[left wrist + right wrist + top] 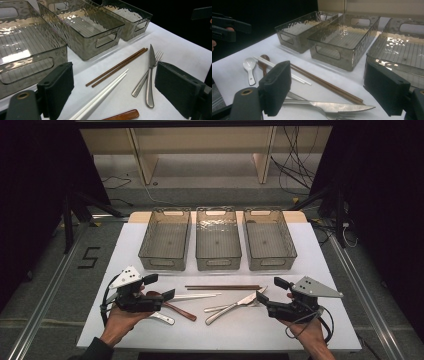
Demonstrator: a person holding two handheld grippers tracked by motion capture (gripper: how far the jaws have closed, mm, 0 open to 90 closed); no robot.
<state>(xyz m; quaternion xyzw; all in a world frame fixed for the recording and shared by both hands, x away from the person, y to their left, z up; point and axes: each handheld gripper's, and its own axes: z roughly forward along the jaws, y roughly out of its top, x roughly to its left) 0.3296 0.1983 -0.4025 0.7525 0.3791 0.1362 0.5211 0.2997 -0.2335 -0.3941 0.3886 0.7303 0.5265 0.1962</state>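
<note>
Cutlery lies on the white table (330,270) between my hands. It includes brown chopsticks (222,287), white chopsticks (195,296), a steel knife (232,306) crossing a fork (216,308), a wooden spoon (177,310) and a white spoon (162,318). My left gripper (160,287) stands open over the spoons, holding nothing. My right gripper (271,290) is open beside the knife's blade end, also with nothing in it. Between the left gripper's (115,85) pads I see the white chopsticks (100,96) and the knife (150,75). Past the right gripper (329,85) lie the knife (337,107) and brown chopsticks (324,83).
Three smoked clear bins stand in a row behind the cutlery, left (162,262), middle (218,262) and right (272,261), with nothing in them. Bare table lies in front of the cutlery and at both sides. Cables and stand legs are on the floor beyond.
</note>
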